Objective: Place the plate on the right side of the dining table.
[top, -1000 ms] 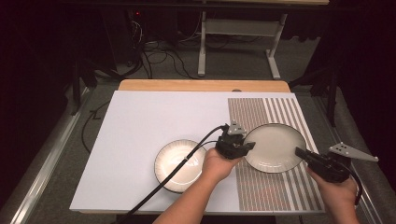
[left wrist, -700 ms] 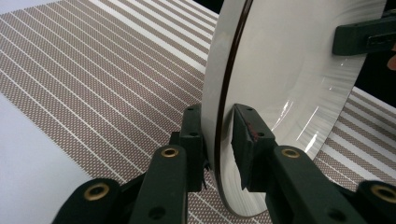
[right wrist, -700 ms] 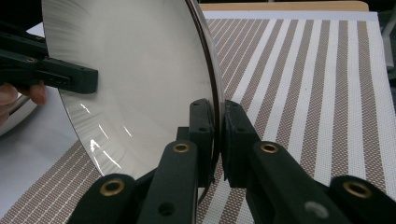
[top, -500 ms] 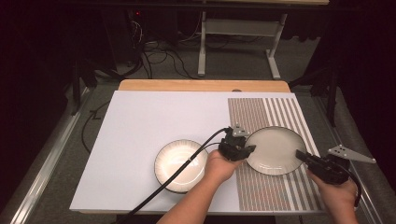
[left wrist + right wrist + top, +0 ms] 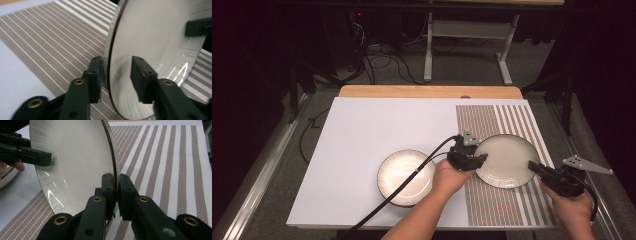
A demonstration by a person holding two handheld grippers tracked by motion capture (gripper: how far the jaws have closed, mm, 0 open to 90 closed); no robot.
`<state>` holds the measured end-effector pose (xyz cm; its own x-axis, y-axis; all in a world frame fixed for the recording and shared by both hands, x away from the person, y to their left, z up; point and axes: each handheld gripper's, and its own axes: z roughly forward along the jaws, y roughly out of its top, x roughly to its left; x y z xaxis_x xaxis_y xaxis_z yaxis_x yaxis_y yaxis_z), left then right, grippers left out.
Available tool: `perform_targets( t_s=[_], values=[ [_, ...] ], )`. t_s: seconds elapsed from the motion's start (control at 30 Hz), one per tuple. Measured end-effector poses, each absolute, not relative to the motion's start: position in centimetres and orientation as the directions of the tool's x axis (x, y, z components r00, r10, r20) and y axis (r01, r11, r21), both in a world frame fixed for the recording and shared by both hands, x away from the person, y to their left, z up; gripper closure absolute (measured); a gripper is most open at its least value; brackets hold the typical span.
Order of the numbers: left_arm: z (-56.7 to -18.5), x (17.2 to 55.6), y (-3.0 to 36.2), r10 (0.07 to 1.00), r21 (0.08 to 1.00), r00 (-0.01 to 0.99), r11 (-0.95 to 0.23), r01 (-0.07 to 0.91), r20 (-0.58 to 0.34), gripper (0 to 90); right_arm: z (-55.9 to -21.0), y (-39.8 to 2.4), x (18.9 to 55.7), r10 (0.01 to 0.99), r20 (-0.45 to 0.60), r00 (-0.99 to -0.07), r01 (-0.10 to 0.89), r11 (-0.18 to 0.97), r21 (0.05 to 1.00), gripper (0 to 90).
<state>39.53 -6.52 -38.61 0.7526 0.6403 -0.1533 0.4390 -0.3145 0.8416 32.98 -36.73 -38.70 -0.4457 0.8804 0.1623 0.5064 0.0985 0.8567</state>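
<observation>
Honestly, right gripper (image 5: 116, 195) is clamped on the plate (image 5: 507, 160) rim, hiding it there; left gripper (image 5: 116, 75) has just been opening, its jaws slack around the opposite rim.

Your widest open room is the white desk (image 5: 377, 125) top to the left and behind. The ribbed bowl (image 5: 406, 177) sits just left of your left hand (image 5: 451, 176), blocking low passes there. On the striped placemat (image 5: 502, 117), the white plate (image 5: 507, 160) fills the space between both grippers; the strip behind it is free.
</observation>
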Motion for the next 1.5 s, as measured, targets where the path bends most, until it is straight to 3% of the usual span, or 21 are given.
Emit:
perform_targets(
  t_s=[0.2,0.37,0.57,0.8,1.23,1.5],
  values=[
    [-37.7,39.0,-4.7,0.643,0.875,0.759,-0.306,0.374,-0.1,43.6,-38.7,-36.6,33.1,0.884,0.163,-0.438,0.509,0.095,0.856,86.6],
    [-37.5,38.6,-3.1,0.637,0.884,0.76,-0.274,0.378,-0.128,34.5,-38.7,-36.5,33.2,0.888,0.157,-0.433,0.51,0.098,0.855,86.4],
    [-37.1,37.5,-0.3,0.657,0.9,0.745,-0.246,0.36,-0.118,16.9,-38.6,-36.3,33.2,0.894,0.154,-0.421,0.516,0.096,0.851,86.1],
    [-37.0,36.0,4.5,0.699,0.92,0.711,-0.223,0.323,-0.08,11.9,-38.6,-36.2,33.4,0.902,0.156,-0.403,0.526,0.089,0.846,85.6],
    [-37.8,34.1,12.0,0.749,0.938,0.656,-0.156,0.31,-0.092,0.2,-38.7,-36.1,33.9,0.915,0.157,-0.372,0.549,0.08,0.832,84.5],
    [-38.0,31.7,17.5,0.781,0.945,0.622,-0.158,0.287,-0.058,0.2,-38.7,-35.9,34.4,0.92,0.151,-0.361,0.558,0.084,0.826,84.0]
  ],
)
